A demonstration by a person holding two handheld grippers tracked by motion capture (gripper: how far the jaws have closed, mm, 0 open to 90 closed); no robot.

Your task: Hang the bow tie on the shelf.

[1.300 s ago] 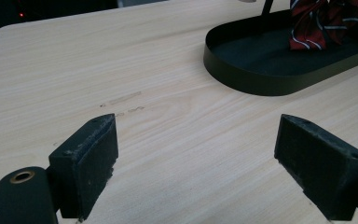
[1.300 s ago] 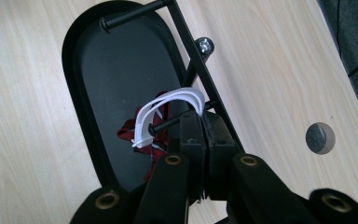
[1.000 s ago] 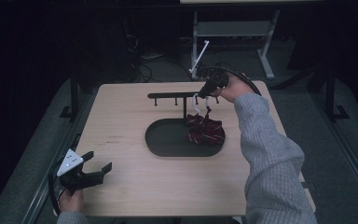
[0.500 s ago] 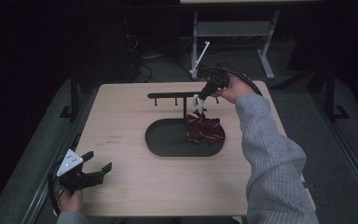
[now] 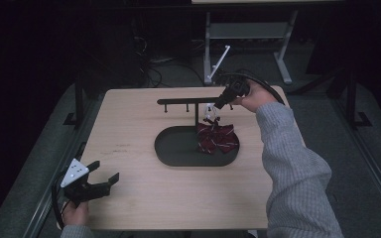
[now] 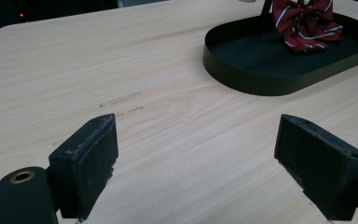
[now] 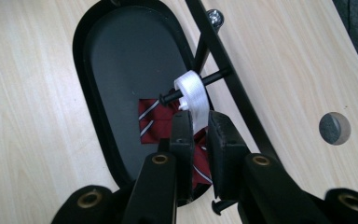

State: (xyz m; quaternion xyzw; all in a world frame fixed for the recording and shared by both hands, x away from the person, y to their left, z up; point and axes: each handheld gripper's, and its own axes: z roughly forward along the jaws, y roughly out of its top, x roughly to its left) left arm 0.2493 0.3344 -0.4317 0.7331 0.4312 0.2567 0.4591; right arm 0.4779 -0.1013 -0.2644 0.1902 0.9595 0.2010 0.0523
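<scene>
White elastic loop [image 7: 193, 95] of the bow tie [image 5: 217, 138] is hooked over a black peg [image 7: 209, 80] on the rack bar [image 5: 188, 101], and we find the loop running down from the peg into the gap between the right gripper's [image 7: 200, 133] two pads. Earlier frames being to hand, we note that these jaws have just been opening; they now stand a narrow gap apart with the band between them, and we cannot tell from the right gripper view whether the pads press on it. The dark red bow with white stripes hangs below the peg, its lower folds in the right part of the black oval tray [image 5: 178, 153]; whether it rests on the tray floor we cannot tell. The tray forms the base of the rack, whose upright rises beside the bow and carries the horizontal bar with several pegs.

In the high view the right gripper [image 5: 218, 105] comes in from the right, at the far end of the wooden table [image 5: 129, 129], held by a hand [image 5: 252, 96] in a grey knitted sleeve [image 5: 290, 173].

We record the left gripper [image 5: 108, 179] at the near left corner of the table, well apart from the tray, jaws spread wide with bare wood between them [image 6: 196, 149]. A grey three-cornered plate [image 5: 74, 172] sits on top of it.
</scene>
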